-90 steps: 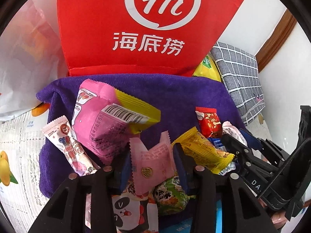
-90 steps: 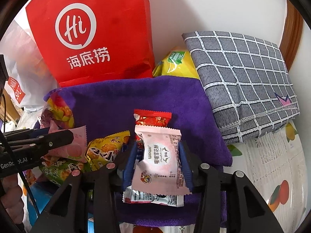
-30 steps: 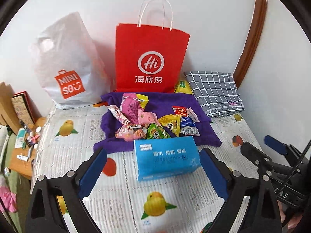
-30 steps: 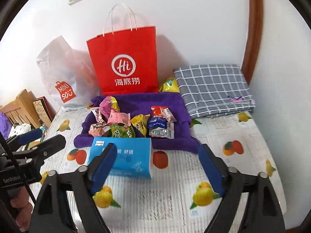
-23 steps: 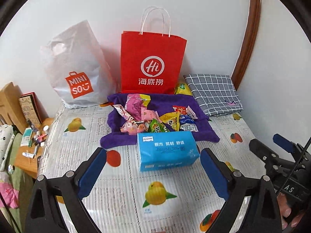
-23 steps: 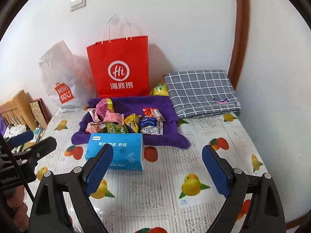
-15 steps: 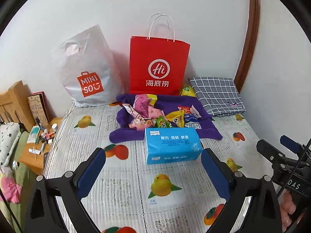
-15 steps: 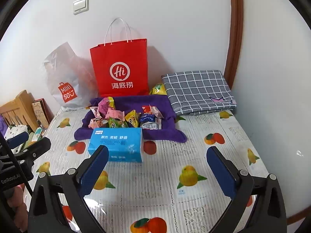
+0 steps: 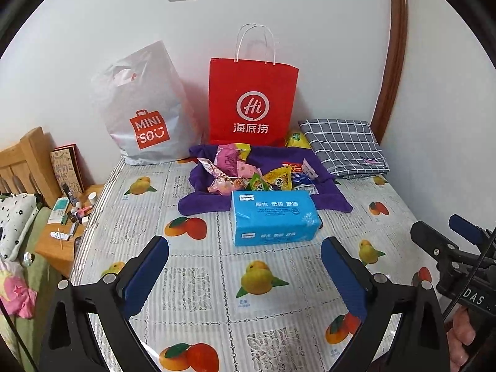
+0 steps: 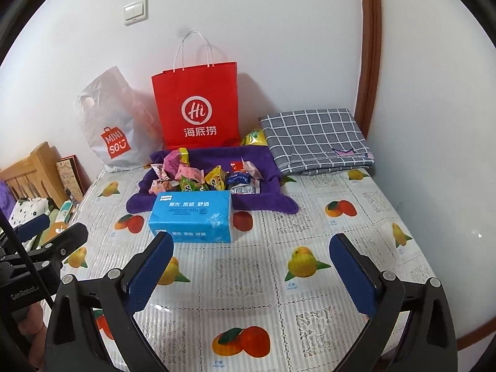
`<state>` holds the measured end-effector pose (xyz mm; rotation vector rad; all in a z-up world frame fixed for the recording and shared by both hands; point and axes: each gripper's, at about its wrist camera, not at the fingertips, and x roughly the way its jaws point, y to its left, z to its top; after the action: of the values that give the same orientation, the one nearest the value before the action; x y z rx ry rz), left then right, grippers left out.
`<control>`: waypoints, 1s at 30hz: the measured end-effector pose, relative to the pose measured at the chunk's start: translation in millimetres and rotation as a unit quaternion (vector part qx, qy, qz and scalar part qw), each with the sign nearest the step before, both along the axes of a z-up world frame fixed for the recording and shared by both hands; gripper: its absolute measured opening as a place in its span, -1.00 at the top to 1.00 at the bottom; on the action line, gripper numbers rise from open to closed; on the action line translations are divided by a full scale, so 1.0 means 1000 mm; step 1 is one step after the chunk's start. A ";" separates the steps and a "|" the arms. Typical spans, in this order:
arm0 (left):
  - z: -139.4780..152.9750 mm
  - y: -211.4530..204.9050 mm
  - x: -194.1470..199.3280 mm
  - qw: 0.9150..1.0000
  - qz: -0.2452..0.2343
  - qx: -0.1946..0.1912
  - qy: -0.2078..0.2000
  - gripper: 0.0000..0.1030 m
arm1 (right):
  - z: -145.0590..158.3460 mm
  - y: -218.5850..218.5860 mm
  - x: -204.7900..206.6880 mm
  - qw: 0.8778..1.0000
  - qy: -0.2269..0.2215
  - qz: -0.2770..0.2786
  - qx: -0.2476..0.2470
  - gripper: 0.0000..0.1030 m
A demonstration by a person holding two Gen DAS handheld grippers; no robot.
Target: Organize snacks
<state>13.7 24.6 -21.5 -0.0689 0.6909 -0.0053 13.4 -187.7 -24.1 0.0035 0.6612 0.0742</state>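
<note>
- Blue-padded fingers of the left gripper and right gripper stand wide apart, empty, above the fruit-print bed.
- Well beyond them, past a blue tissue pack, snacks lie heaped on a purple towel.

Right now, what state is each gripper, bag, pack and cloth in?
Left hand-held gripper: open, holding nothing.
Right hand-held gripper: open, holding nothing.
Red paper carrier bag: upright against the wall.
White plastic Miniso bag: full, leaning on the wall.
Blue tissue pack: lying flat, sealed.
Purple towel: spread out, snack packets piled on it.
Grey checked cloth: folded flat.
</note>
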 end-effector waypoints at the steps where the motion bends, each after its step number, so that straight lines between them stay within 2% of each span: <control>1: 0.001 -0.001 0.000 1.000 0.001 0.002 -0.002 -0.93 | 0.000 0.000 -0.001 1.000 -0.001 0.001 0.001 -0.94; 30: 0.009 -0.021 -0.007 1.000 -0.008 0.017 -0.007 -0.93 | -0.001 -0.012 -0.010 1.000 0.001 -0.006 0.003 -0.94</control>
<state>6.7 3.3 -12.2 -0.0315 0.6778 -0.0096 3.4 -199.2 -25.3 0.0143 0.6619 0.0646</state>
